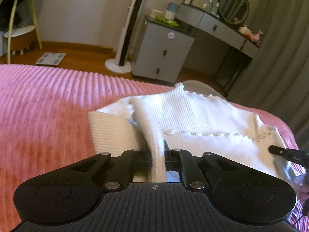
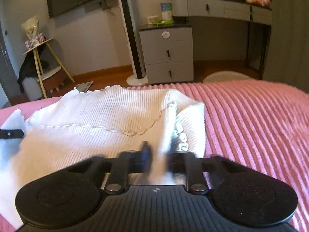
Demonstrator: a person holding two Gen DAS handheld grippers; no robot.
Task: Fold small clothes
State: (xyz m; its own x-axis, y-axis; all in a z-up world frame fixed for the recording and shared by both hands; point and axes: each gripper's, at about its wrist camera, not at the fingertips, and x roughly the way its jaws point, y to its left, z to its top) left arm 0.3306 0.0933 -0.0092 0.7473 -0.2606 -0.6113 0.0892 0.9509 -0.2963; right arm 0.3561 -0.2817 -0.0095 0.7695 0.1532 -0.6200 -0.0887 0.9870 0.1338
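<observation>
A small white ribbed knit top (image 1: 193,116) with a scalloped trim lies on the pink ribbed bedspread (image 1: 48,106). My left gripper (image 1: 157,150) is shut on a fold of the top, and the cloth runs up from between its fingers. In the left wrist view the tip of the other gripper (image 1: 285,153) shows at the right, over the garment. In the right wrist view the same white top (image 2: 96,116) spreads to the left, and my right gripper (image 2: 158,154) is shut on a raised fold of it. The left gripper's tip (image 2: 11,134) shows at the left edge.
Past the bed's far edge (image 2: 241,83) are a wooden floor, a grey drawer unit (image 1: 164,52), a white tower fan (image 1: 127,31), a vanity desk (image 1: 222,27) with a round mirror, a scale (image 1: 51,58), a side stand (image 2: 44,65) and a grey curtain (image 1: 280,58).
</observation>
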